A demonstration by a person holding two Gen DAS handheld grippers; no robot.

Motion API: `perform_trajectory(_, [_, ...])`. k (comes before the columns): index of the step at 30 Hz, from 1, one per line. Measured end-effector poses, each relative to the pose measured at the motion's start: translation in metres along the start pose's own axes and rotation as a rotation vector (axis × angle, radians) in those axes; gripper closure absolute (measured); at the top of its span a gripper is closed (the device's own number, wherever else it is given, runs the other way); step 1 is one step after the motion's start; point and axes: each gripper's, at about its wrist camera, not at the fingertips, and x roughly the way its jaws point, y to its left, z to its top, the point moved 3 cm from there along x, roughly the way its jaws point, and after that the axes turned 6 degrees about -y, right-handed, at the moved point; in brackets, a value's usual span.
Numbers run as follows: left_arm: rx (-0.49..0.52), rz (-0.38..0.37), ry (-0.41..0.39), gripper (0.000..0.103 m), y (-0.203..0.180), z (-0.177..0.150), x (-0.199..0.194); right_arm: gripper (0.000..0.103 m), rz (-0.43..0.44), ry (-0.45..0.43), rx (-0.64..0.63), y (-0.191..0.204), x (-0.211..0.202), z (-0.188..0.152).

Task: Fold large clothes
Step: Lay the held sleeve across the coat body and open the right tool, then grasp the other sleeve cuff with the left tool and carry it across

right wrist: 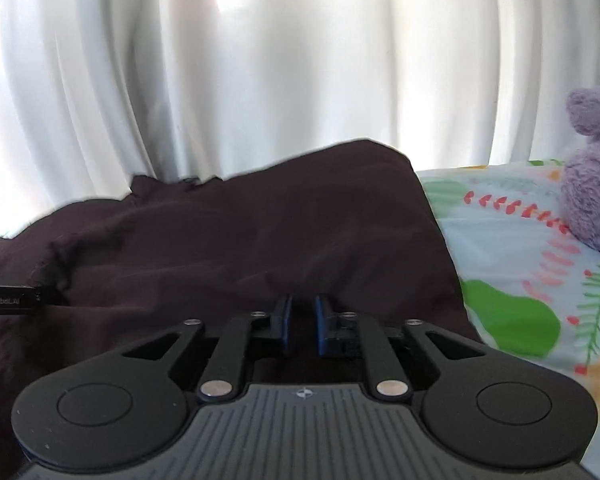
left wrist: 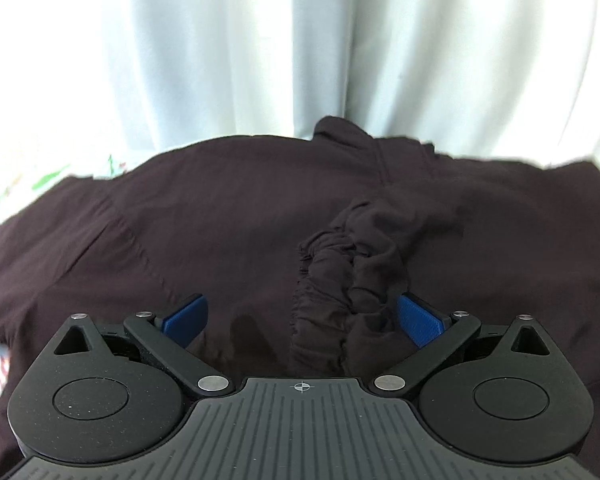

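Note:
A large dark maroon garment point(left wrist: 220, 216) lies spread over the bed. A bunched elastic cuff point(left wrist: 340, 264) of it lies folded over the body. My left gripper point(left wrist: 300, 316) is open just above the cloth, its blue pads point(left wrist: 418, 320) wide apart, the cuff lying close to the right pad. In the right wrist view the same garment point(right wrist: 260, 232) fills the middle. My right gripper point(right wrist: 300, 320) has its jaws nearly together with a narrow gap over the cloth; I cannot tell if cloth is pinched. The left gripper's edge point(right wrist: 8, 300) shows at the left.
White curtains point(left wrist: 260, 48) hang right behind the bed. A floral bedsheet point(right wrist: 520, 272) shows to the right of the garment, with a purple plush toy point(right wrist: 596, 176) on it at the far right. A strip of the sheet point(left wrist: 40, 180) shows at the left.

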Motion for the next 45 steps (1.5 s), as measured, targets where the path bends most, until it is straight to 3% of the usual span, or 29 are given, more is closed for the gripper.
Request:
perform_trajectory(2, [0.009,0.013,0.012,0.000,-0.003,-0.002,0.010,0.103,-0.032,0.013,-0.051,-0.001,0.010,-0.003])
perform_trajectory(6, [-0.106,-0.032,0.064,0.000,0.008,-0.006,0.027,0.103,-0.057,0.000,-0.090,-0.002,0.023,-0.007])
perform_trajectory(10, [-0.083,-0.044,0.057,0.000,0.008,-0.009,0.026,0.103,-0.059,-0.016,-0.114,0.005,0.021,-0.005])
perform_trajectory(15, [-0.199,-0.129,0.103,0.000,0.041,-0.013,-0.005,0.086,0.008,-0.011,-0.025,0.004,-0.020,-0.007])
perform_trajectory(18, [-0.304,-0.189,0.115,0.000,0.080,-0.017,-0.039,0.066,0.057,-0.025,0.018,0.006,-0.056,-0.016])
perform_trajectory(19, [-0.343,-0.170,0.114,0.000,0.096,-0.017,-0.050,0.060,0.073,-0.025,0.028,0.007,-0.063,-0.019])
perform_trajectory(22, [-0.470,-0.141,0.031,0.000,0.162,-0.021,-0.085,0.059,0.101,0.026,0.065,0.009,-0.074,-0.027])
perform_trajectory(24, [-0.556,-0.042,-0.026,0.000,0.210,-0.030,-0.096,0.059,0.112,0.046,0.098,0.011,-0.078,-0.030])
perform_trajectory(27, [-0.733,0.133,-0.013,0.000,0.290,-0.053,-0.091,0.059,0.129,0.055,0.131,0.017,-0.082,-0.030])
perform_trajectory(32, [-1.063,0.253,-0.033,0.004,0.396,-0.103,-0.075,0.059,0.150,0.078,0.129,0.040,-0.083,-0.031])
perform_trajectory(34, [-1.160,0.257,-0.043,0.015,0.419,-0.115,-0.066,0.059,0.162,0.084,0.125,0.049,-0.084,-0.031])
perform_trajectory(36, [-1.239,0.237,-0.080,0.018,0.436,-0.126,-0.061,0.059,0.165,0.087,0.116,0.057,-0.084,-0.030])
perform_trajectory(37, [-1.265,0.227,-0.115,0.028,0.442,-0.128,-0.060,0.059,0.166,0.087,0.114,0.061,-0.084,-0.030])
perform_trajectory(41, [-1.348,0.204,-0.126,0.057,0.465,-0.134,-0.047,0.059,0.174,0.094,0.124,0.070,-0.081,-0.029])
perform_trajectory(43, [-1.392,0.181,-0.122,0.077,0.473,-0.140,-0.044,0.059,0.175,0.097,0.127,0.074,-0.081,-0.029])
perform_trajectory(45, [-1.432,0.155,-0.124,0.083,0.475,-0.145,-0.045,0.059,0.179,0.094,0.127,0.077,-0.082,-0.030])
